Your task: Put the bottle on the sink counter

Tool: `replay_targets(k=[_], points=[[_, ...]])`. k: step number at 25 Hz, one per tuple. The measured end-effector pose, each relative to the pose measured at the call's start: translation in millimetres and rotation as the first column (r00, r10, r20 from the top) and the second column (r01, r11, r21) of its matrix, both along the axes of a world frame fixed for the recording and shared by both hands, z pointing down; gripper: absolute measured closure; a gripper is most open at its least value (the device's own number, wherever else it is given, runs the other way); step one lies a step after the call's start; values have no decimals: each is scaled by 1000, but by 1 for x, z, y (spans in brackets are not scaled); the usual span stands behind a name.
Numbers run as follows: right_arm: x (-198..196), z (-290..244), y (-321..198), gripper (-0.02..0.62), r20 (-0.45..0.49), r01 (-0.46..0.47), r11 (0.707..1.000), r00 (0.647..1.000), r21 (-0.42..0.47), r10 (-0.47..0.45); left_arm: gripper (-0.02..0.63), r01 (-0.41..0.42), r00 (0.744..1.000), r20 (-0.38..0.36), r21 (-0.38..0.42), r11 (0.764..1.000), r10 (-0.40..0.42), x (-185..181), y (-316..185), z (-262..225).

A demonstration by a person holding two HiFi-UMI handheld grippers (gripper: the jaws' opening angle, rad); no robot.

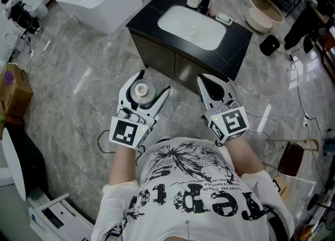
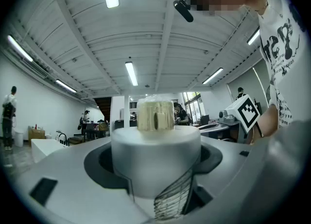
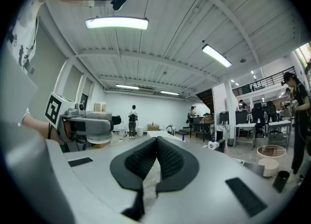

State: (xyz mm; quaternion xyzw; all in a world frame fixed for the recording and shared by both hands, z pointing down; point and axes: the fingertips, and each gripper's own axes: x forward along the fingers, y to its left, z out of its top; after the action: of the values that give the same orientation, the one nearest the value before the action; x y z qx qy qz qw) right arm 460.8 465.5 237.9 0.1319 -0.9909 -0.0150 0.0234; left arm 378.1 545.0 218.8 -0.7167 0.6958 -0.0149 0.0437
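Head view: left tongs [image 1: 153,82] clamped on the bottle [image 1: 140,91], cap up, held over the floor near the person's chest, well apart from the black sink worktop [image 1: 238,41]. Right tongs [image 1: 203,80] pressed together, nothing between them.

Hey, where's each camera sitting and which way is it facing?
Head view: on the person's head, facing steeply down at the floor and sink counter; shows the shirt, the left claw shut on the bottle, the right claw shut.
Left gripper view: on the left claw, looking along its jaws up toward the ceiling; bottle fills the middle, shirt at right.
Right gripper view: on the right claw, looking along its closed jaws toward the far wall.
Shared: each gripper view catches the other claw.
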Motion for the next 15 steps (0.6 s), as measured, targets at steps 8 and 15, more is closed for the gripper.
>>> replay_targets(k=[8,15], points=[[-18,2,3,583,-5,-33,999,999,-14,33,258,-6,1000,6,-2,1000,6,-21,3,0],[-47,5,18,582,7,-60,998,998,-16,60,258,-17,1000,-3,-18,1000,17,-54,17,3]])
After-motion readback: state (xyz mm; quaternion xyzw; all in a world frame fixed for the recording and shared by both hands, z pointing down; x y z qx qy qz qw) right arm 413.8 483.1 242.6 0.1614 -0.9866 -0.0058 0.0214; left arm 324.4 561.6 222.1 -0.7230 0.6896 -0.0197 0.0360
